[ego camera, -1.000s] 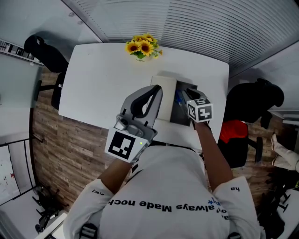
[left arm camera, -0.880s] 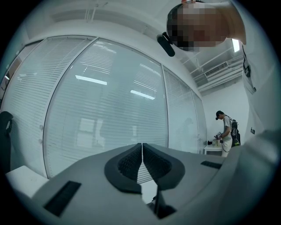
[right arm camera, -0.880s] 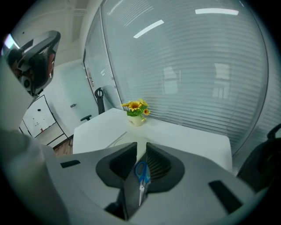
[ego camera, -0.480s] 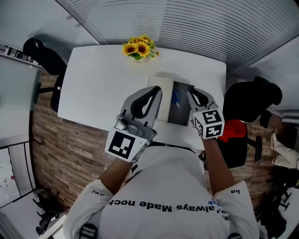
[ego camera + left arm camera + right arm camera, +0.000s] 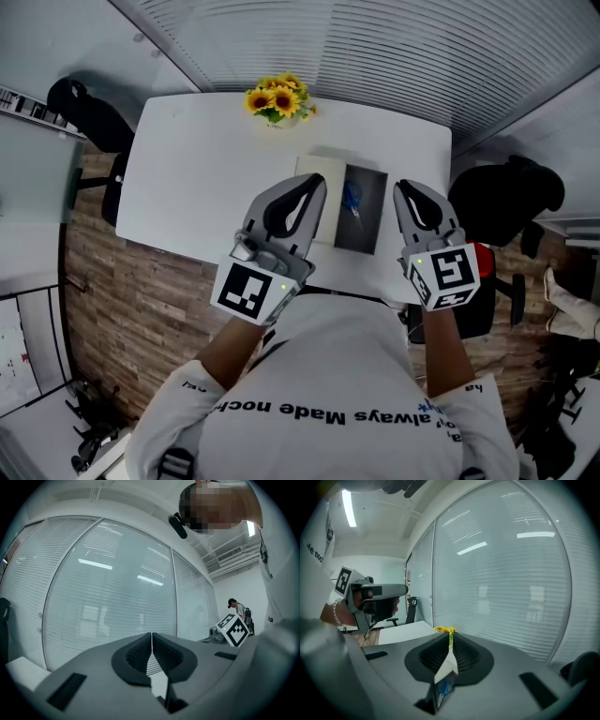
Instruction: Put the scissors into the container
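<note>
Blue-handled scissors lay flat inside the dark rectangular container, on a smooth white table, right gripper beside it, ribbed pads just closing to a narrow empty slit, left gripper pinched together, empty

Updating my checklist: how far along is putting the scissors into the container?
Done: the scissors lie inside the container. In hand: nothing; the right gripper, jaws just closing, is empty, and the left gripper is shut, empty. Remaining: nothing visible.
</note>
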